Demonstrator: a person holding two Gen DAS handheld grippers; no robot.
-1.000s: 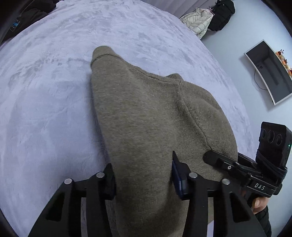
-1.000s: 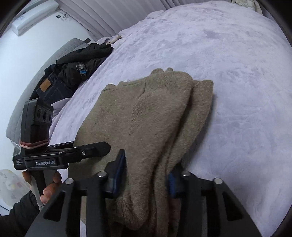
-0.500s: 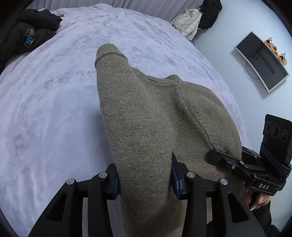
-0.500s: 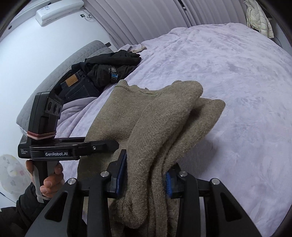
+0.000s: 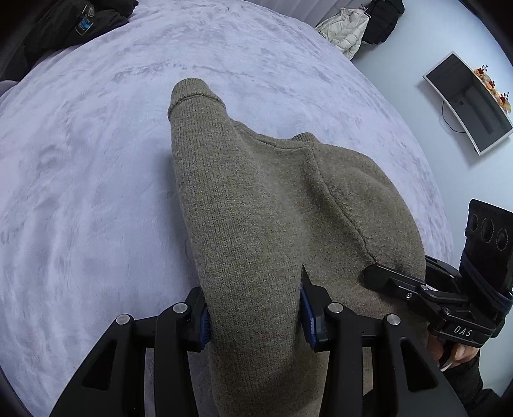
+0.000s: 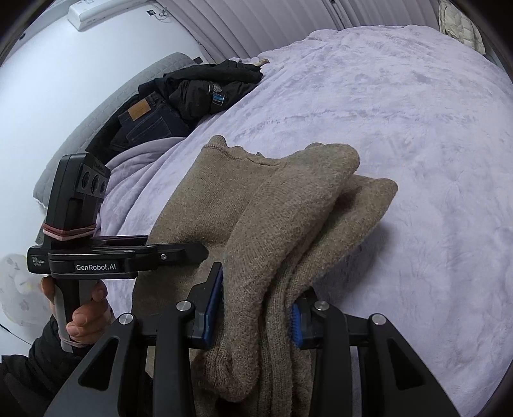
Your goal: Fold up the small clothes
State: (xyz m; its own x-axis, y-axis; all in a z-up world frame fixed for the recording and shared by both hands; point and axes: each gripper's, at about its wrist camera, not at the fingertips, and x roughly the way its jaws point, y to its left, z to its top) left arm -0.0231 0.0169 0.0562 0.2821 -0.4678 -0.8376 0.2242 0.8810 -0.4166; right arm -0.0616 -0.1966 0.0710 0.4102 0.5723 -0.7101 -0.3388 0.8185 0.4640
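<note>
An olive-brown knit sweater [image 5: 272, 205] lies on a lilac plush bed cover [image 5: 80, 179], its near end raised in both grippers. My left gripper [image 5: 255, 317] is shut on its left folded side, a sleeve cuff [image 5: 192, 93] pointing away. My right gripper [image 6: 258, 316] is shut on the bunched right side of the sweater [image 6: 288, 205], with several layers between the blue pads [image 6: 214, 301]. Each gripper shows in the other's view: the right one [image 5: 416, 285] and the left one [image 6: 134, 256].
Dark clothes and jeans [image 6: 179, 102] are piled at the bed's head by a grey headboard [image 6: 105, 106]. A cream jacket [image 5: 346, 29] and black garment hang at the far wall. A wall screen [image 5: 468, 102] is on the right.
Both grippers have lifted and tilted up with the sweater's near end; more of the room's far side shows. Both stay shut on the sweater.
</note>
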